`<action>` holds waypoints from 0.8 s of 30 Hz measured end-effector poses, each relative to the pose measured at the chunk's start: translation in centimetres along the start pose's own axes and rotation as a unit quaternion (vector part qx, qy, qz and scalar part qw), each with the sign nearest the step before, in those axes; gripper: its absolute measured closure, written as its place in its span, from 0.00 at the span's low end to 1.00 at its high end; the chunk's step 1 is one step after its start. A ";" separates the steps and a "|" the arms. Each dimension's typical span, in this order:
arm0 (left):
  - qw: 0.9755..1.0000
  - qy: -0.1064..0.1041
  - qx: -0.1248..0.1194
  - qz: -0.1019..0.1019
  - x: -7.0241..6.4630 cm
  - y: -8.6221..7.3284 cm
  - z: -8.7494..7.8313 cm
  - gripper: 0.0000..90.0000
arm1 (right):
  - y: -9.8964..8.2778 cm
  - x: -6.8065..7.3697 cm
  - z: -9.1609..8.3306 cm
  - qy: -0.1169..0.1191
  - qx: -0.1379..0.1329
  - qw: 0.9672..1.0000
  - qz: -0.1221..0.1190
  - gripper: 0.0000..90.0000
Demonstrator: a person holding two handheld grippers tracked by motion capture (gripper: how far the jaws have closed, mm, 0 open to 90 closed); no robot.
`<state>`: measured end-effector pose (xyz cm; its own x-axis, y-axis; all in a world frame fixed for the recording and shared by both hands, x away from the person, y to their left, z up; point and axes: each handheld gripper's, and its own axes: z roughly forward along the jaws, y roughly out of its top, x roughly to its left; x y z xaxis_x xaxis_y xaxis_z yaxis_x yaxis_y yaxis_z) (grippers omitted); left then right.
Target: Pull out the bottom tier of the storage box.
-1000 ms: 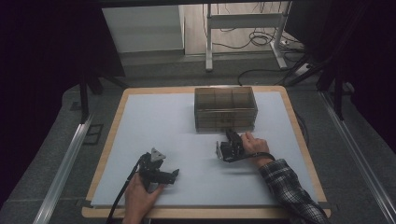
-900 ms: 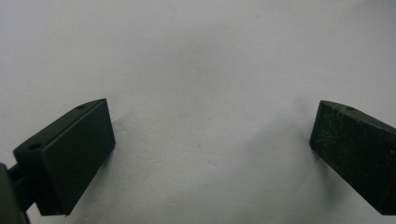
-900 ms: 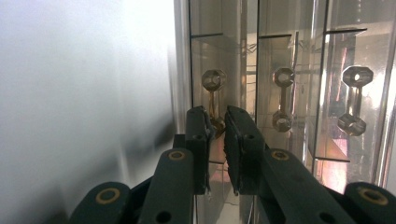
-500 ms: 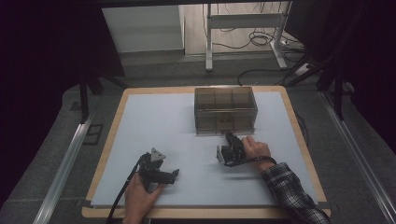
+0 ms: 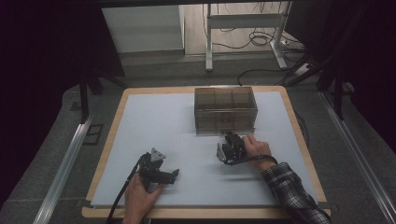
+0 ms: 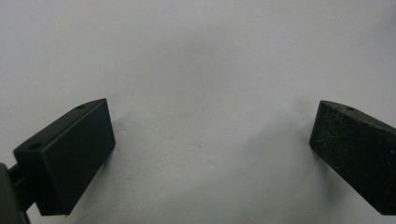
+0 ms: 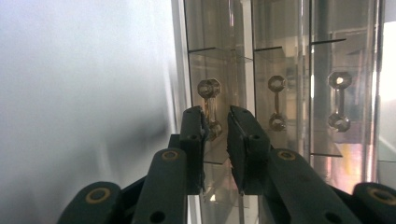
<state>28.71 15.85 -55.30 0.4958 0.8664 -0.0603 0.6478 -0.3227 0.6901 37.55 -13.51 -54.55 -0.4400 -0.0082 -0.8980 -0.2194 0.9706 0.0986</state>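
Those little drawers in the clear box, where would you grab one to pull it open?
Grab the small bar handle on the drawer front, coming straight at the clear box from the person's side. The bar stands off the panel, so the right gripper can straddle it with one jaw on each side.

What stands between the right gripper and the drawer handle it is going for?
Nothing visible. The right gripper is right at the clear drawer box, its jaws a narrow gap apart around the lower end of the nearest handle; whether the pads touch it is unclear.

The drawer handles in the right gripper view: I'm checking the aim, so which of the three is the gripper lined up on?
The leftmost handle: the right gripper has its narrowly parted jaws either side of it; the other two lie off to the right.
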 end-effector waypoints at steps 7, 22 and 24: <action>1.000 0.000 0.000 0.000 0.0 0.0 0.0 0.00 | -0.4 -1.1 -0.3 0.033 -0.013 0.999 0.035 0.79; 1.000 0.000 0.000 0.000 0.0 0.0 0.0 0.00 | -1.6 -3.7 -0.5 0.123 -0.045 0.985 0.111 0.75; 1.000 0.000 0.000 0.000 0.0 0.0 0.0 0.00 | -1.7 -3.9 -0.5 0.134 -0.048 0.983 0.116 0.74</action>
<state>28.71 15.85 -55.30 0.4962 0.8661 -0.0597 0.6478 -0.3236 0.6897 39.23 -15.26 -51.02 -0.6980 0.1360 -0.7031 -0.1608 0.9270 0.3389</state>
